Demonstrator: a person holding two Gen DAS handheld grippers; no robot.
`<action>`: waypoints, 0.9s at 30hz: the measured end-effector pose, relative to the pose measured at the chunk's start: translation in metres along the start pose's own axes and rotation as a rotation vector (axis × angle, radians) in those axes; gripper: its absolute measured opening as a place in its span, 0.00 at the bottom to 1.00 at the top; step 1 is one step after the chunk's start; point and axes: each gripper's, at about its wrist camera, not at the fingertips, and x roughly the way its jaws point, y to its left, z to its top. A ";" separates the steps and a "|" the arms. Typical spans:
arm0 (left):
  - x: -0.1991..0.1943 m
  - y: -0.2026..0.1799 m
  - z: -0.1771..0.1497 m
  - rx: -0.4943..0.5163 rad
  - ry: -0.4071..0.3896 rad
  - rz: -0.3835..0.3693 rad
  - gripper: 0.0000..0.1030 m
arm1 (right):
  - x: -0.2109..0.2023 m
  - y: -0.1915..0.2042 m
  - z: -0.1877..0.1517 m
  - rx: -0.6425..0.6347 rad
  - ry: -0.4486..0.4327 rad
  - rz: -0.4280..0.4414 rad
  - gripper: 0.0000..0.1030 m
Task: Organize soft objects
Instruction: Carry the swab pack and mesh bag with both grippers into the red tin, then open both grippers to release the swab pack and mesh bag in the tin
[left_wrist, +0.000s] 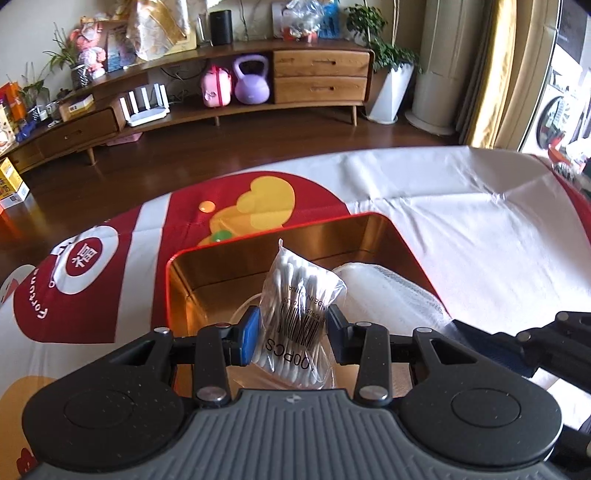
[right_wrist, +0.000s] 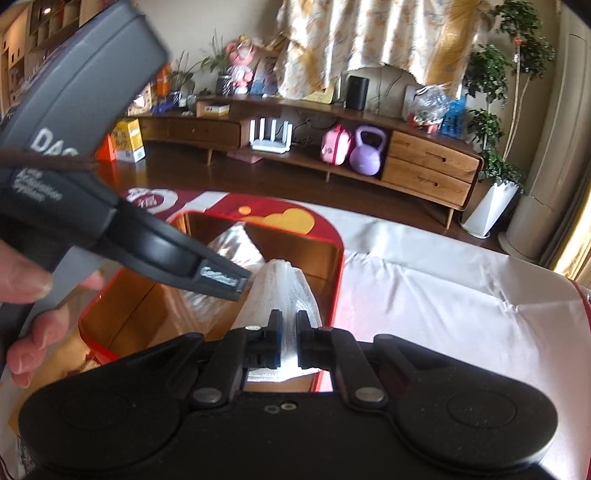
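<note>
Swab bag (left_wrist: 295, 314), clear plastic packed with cotton buds, upright and pinched at mid-height by the left claw (left_wrist: 293, 332), blue pads pressed into both sides; hanging over the open tin (left_wrist: 258, 251), apparently not yet resting on the gold floor, though contact hidden behind the claw. Just right of it, white mesh bundle (right_wrist: 280, 295), squeezed into a narrow waist by the right claw (right_wrist: 287, 332), clenched on it, upper end bulging above the fingertips, lower end over the tin's near right edge; whether any part touches the bottom, impossible to tell. In the right view, left claw (right_wrist: 221, 280) seen side-on, reaching across the tin, its tip close beside the mesh. Something pale and cord-like low in the tin behind the swab bag, too hidden to name. Judged from this: both soft items gathered and brought to the tin, neither released, so the placing step under way and near its end for these two. Left to do, probably: lower each, open the claws, withdraw without dragging plastic or mesh back out. No other loose soft items visible on the desk (left_wrist: 443, 206), covered by a red-and-white cloth; no lid in sight, so closing the tin uncertain. Beyond, wooden floor and a low cabinet (left_wrist: 321, 77) along the wall.
</note>
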 end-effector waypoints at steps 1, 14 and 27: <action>0.003 0.000 0.000 0.000 0.007 0.000 0.37 | 0.002 0.001 -0.001 -0.005 0.004 0.003 0.06; 0.031 0.002 -0.008 0.002 0.066 -0.011 0.38 | 0.009 0.000 -0.006 0.008 0.030 0.023 0.16; 0.020 0.009 -0.011 -0.029 0.050 -0.003 0.62 | -0.002 -0.011 -0.006 0.062 0.025 0.044 0.31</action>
